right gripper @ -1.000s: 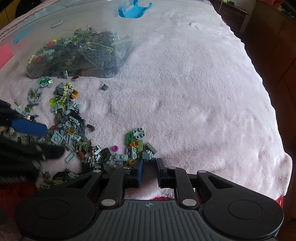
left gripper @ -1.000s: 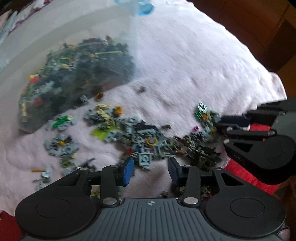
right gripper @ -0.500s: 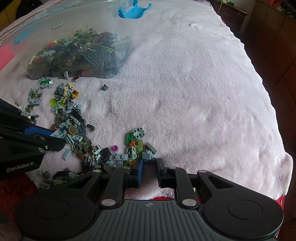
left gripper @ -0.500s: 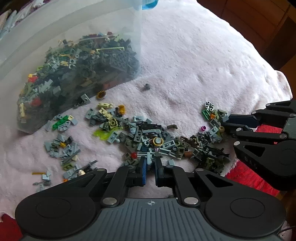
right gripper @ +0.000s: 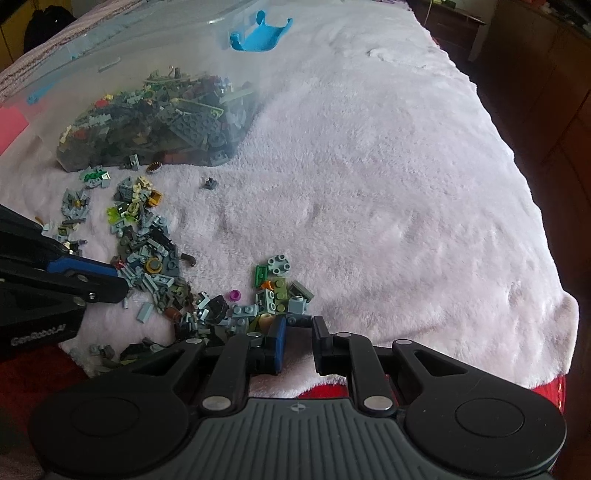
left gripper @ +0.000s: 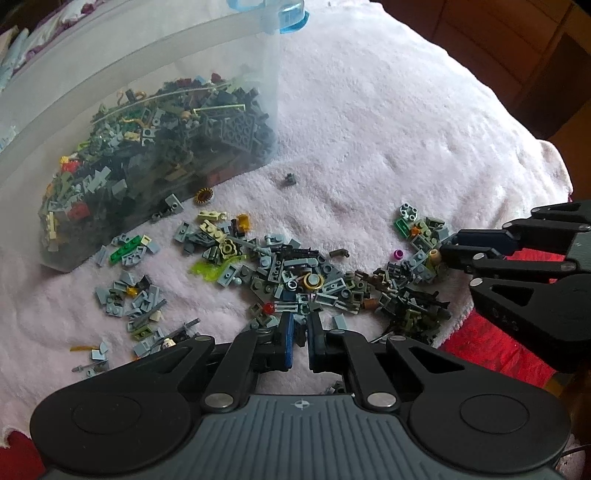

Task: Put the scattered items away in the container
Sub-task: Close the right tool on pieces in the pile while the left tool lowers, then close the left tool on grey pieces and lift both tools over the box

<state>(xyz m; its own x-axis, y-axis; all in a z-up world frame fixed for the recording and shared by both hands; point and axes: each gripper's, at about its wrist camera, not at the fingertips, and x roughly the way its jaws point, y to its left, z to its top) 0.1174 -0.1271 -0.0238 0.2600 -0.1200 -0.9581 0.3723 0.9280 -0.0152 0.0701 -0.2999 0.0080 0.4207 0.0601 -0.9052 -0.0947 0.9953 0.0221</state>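
Several small grey, green and tan bricks (left gripper: 295, 273) lie scattered on a white fluffy blanket (left gripper: 388, 140). A clear plastic container (left gripper: 155, 110) with many bricks inside stands at the upper left; it also shows in the right wrist view (right gripper: 155, 122). My left gripper (left gripper: 300, 332) is shut on a small grey brick (left gripper: 300, 326) at the near edge of the pile. My right gripper (right gripper: 298, 330) has a narrow gap between its fingers and rests at a small brick cluster (right gripper: 277, 291), holding nothing that I can see. It shows in the left wrist view (left gripper: 448, 253).
A lone dark brick (left gripper: 290, 180) lies apart near the container. A blue latch (right gripper: 260, 35) sits on the container's rim. Red fabric (left gripper: 491, 354) shows past the blanket's near edge. Dark wooden furniture (right gripper: 535, 74) stands to the right.
My left gripper closed from wide open onto a brick at the pile's near edge. The right gripper stayed in place and its fingers parted slightly.
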